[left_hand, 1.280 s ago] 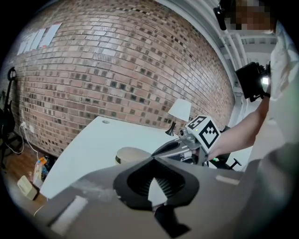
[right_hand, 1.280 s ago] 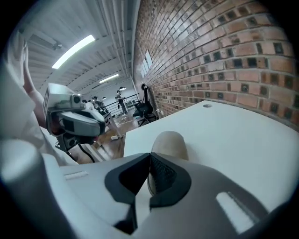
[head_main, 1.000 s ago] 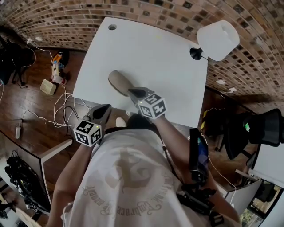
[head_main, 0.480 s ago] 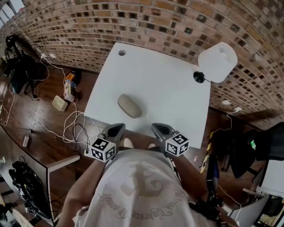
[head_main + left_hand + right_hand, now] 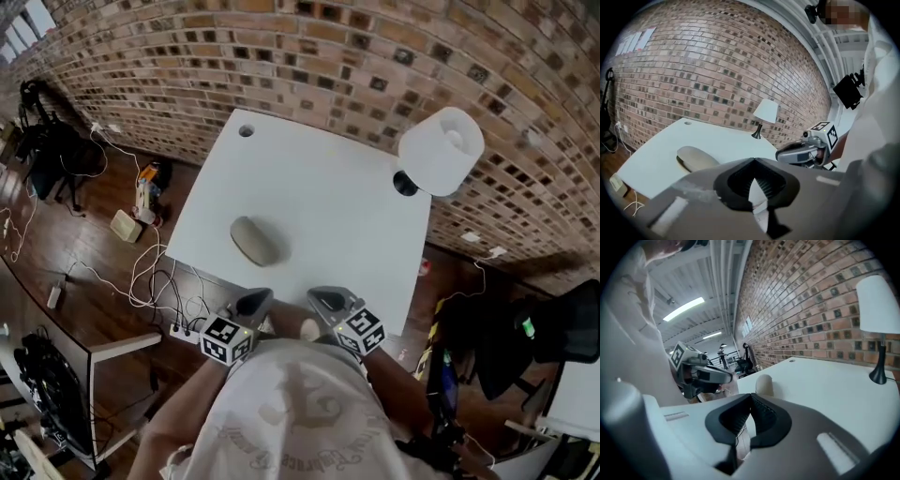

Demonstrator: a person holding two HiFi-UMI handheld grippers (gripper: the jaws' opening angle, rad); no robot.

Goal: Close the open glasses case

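Observation:
The beige glasses case (image 5: 254, 241) lies with its lid down on the white table (image 5: 319, 178), near the front left part; it also shows in the left gripper view (image 5: 696, 158) and the right gripper view (image 5: 764, 384). Both grippers hang off the table's near edge, close to the person's body. My left gripper (image 5: 258, 300) is shut with nothing in it, its own jaws (image 5: 753, 161) meeting at the tips. My right gripper (image 5: 319, 298) is shut and empty too (image 5: 751, 397). Neither touches the case.
A white-shaded lamp (image 5: 439, 150) on a black base stands at the table's far right corner. A cable hole (image 5: 246, 131) marks the far left corner. Cables and a power strip (image 5: 150, 272) lie on the wood floor at left; a black chair (image 5: 562, 319) stands at right.
My right gripper has left the case and drawn back over the table's near edge. The left gripper came in beside it. The case stays shut where it lay.

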